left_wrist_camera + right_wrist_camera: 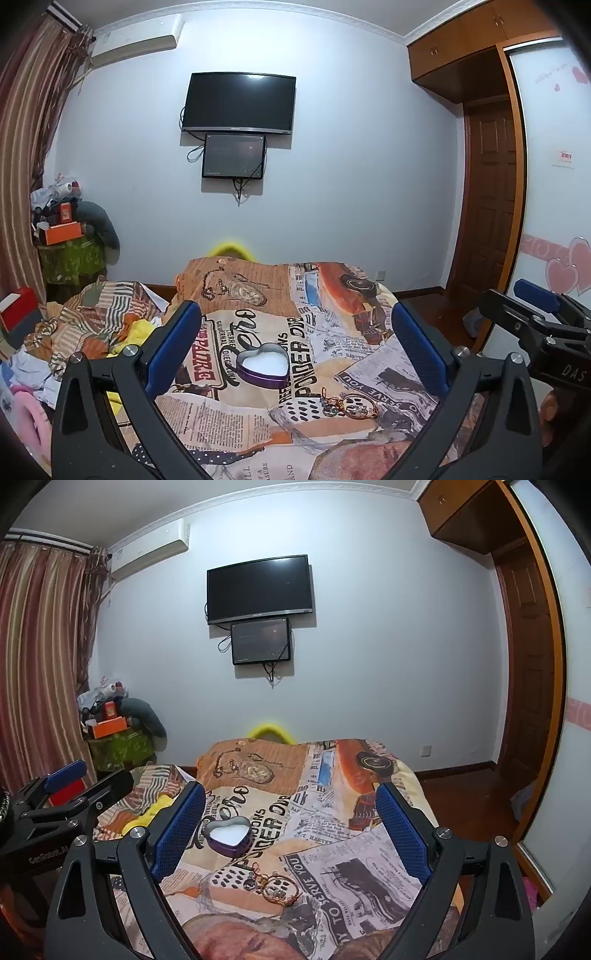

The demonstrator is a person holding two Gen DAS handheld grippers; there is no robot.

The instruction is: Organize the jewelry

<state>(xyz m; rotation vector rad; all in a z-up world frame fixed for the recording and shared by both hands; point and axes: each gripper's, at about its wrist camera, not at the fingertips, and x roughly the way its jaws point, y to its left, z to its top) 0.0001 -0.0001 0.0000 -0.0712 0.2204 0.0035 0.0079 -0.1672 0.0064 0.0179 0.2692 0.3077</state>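
A purple heart-shaped tin [263, 365], open with a white inside, sits on the printed bedspread [369, 369]; it also shows in the right wrist view [229, 836]. A small pile of jewelry [349, 405], gold bangle, rings and chain, lies in front and to the right of the tin, also in the right wrist view [272, 884]. My left gripper [295, 339] is open and empty above the tin and jewelry. My right gripper [290, 819] is open and empty above the same spot. Each gripper shows at the edge of the other's view, the right one [535, 314] and the left one [70, 782].
Crumpled bedding and clothes [92, 332] lie left of the bedspread. A cluttered stand with an orange box [62, 232] is by the curtain. A TV [240, 103] hangs on the far wall. A wardrobe and wooden door [487, 192] are at right.
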